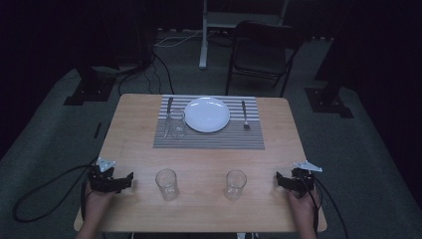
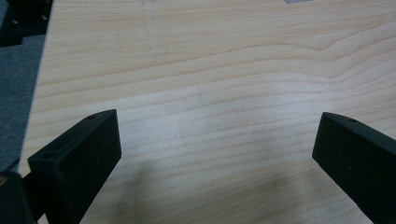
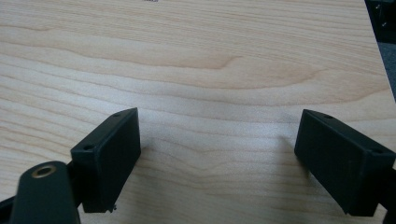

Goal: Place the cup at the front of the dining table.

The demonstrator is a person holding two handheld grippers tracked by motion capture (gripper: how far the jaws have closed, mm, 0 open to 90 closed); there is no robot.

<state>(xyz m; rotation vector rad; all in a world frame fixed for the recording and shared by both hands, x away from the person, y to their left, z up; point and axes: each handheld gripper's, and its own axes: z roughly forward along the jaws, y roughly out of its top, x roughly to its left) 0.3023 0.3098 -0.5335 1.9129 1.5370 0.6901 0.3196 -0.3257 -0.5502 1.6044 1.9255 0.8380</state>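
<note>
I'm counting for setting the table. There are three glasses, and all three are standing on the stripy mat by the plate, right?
Not quite. There are three glasses, but just one glass stands on the striped placemat beside the white plate. The other two, the left glass and the right glass, stand on the bare wooden table, as the high view shows.

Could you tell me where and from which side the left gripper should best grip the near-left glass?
Probably around the glass wall at mid-height, coming in level from its left, where the left gripper already sits with jaws open. The glass stands upright, is round, and nothing stands between them.
</note>
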